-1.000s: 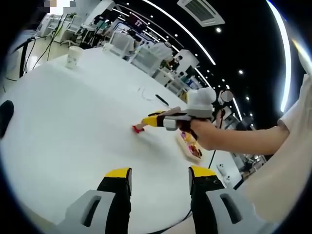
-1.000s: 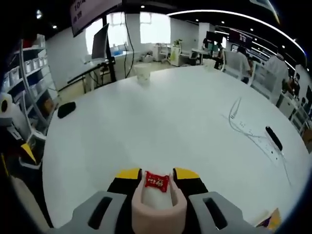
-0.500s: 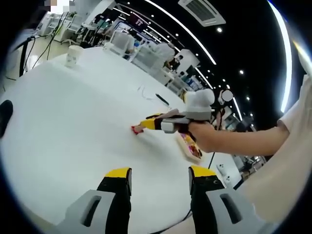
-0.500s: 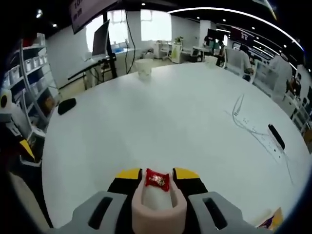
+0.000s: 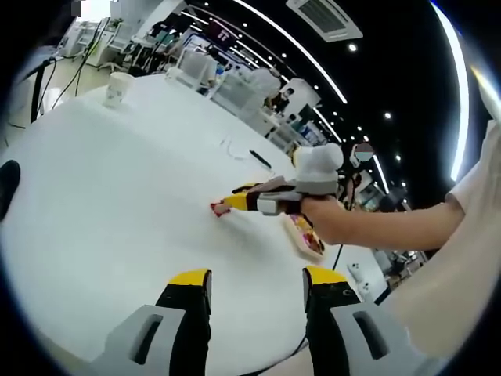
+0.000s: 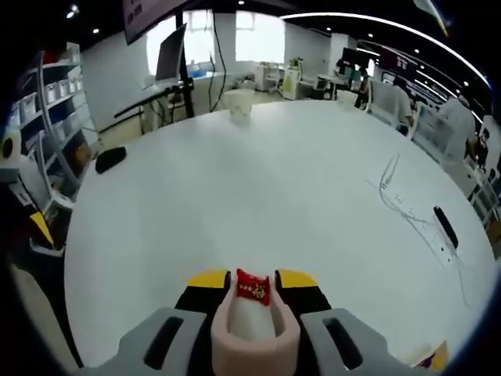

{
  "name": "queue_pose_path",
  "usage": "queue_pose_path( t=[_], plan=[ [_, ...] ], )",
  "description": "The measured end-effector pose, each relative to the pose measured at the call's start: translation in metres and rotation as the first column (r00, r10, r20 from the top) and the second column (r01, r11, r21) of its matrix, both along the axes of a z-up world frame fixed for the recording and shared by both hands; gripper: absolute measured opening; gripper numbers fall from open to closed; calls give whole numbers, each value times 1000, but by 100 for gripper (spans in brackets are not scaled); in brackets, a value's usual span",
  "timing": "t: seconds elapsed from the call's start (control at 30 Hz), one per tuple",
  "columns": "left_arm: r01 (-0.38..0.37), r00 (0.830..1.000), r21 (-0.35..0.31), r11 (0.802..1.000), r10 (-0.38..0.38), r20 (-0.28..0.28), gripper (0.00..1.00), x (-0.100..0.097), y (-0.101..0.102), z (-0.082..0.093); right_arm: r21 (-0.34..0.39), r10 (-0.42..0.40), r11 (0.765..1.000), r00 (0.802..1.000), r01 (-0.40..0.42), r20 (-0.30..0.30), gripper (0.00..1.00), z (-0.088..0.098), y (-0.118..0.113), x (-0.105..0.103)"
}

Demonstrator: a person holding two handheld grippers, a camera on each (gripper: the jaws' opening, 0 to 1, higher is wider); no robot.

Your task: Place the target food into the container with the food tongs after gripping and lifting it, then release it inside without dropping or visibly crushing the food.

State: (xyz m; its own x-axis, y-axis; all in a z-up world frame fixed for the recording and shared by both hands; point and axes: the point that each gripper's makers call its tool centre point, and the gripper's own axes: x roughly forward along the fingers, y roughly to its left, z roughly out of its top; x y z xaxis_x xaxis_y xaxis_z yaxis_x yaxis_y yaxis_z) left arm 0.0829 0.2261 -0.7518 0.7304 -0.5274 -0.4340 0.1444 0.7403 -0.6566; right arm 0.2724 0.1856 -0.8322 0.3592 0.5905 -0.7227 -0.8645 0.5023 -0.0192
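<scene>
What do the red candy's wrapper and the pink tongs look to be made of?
Red candy: glossy printed film wrapper, likely plastic; it glints and its ends look crimped. Pink tongs: smooth matte, rounded edges, probably silicone or soft plastic. Right gripper squeezes the tongs shut on the candy.

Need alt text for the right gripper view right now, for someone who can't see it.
The right gripper holds pink tongs pinching a red wrapped candy over a large white table. Farther off on the table sit a paper cup, a black pen and a thin cable.
</scene>
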Motion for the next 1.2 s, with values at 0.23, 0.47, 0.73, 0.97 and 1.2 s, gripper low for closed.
queue_pose_path(
  t=[0.23,0.47,0.73,0.97,1.2],
  plan=[
    [9,1000,-4,1000,-9,6,46,-1,-1,1,15,-7,1000,1000,8,-28,21,4,-2,0],
    [7,1000,-5,1000,-7,14,46,0,-1,3,31,-17,999,999,18,-37,20,12,-9,-3],
    [25,999,-6,1000,-25,33,46,2,-8,8,66,-60,996,997,62,-39,20,28,-22,-2],
    [43,998,-1,999,-43,54,46,3,-14,13,96,-89,991,995,92,-36,21,41,-34,-2],
    [50,996,2,999,-49,79,46,4,-17,18,122,-116,985,993,119,-29,21,56,-42,-2]
  ],
)
